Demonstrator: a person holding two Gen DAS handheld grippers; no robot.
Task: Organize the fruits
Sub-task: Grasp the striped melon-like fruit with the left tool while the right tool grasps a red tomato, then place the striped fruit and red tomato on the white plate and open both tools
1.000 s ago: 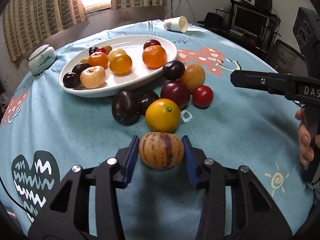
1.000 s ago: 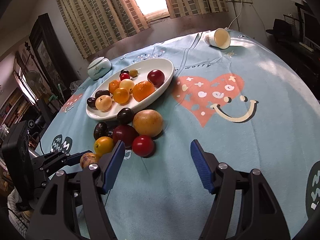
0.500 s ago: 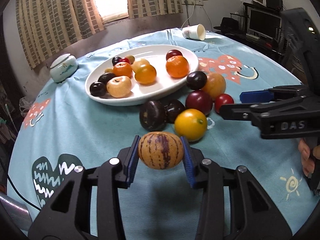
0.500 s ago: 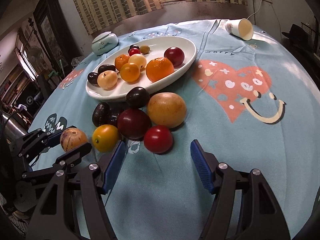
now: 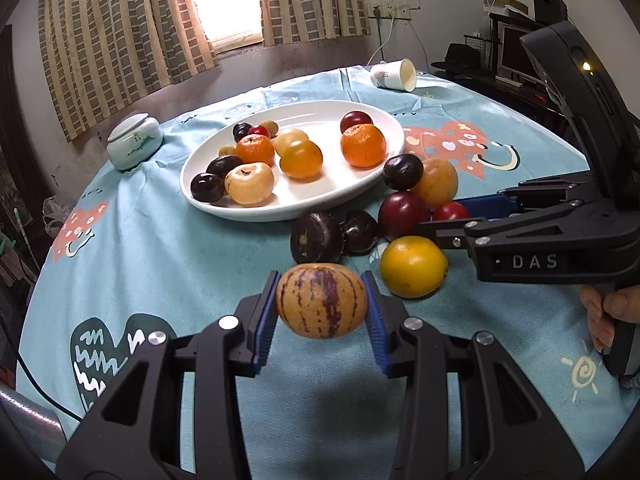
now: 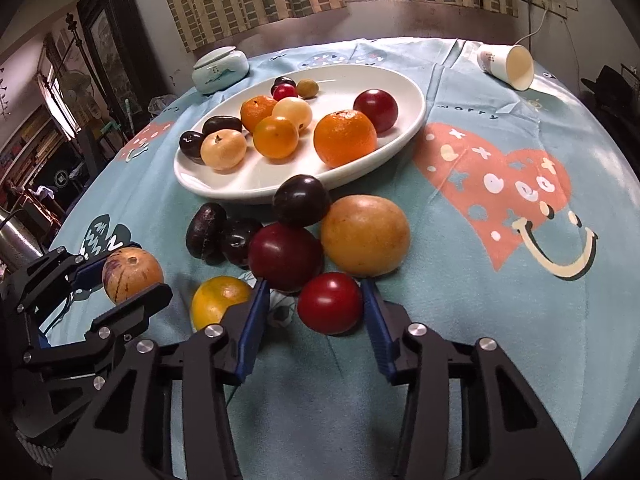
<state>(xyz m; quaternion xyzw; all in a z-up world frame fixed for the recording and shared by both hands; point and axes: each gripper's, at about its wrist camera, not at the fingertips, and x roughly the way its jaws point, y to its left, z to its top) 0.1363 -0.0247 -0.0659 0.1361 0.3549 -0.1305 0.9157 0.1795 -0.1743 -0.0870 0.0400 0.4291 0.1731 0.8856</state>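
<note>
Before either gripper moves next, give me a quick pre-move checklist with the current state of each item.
1. Left gripper shut on the striped fruit, lifted off the cloth: ok.
2. Right gripper seated on the red fruit: not ok. Its jaws have just been closing and the fruit is between them, but a gap shows at one pad.
3. Finger clear of the dark red plum: not ok, very close.
4. Bare space on the white plate: ok.
5. Grippers apart: ok.
</note>
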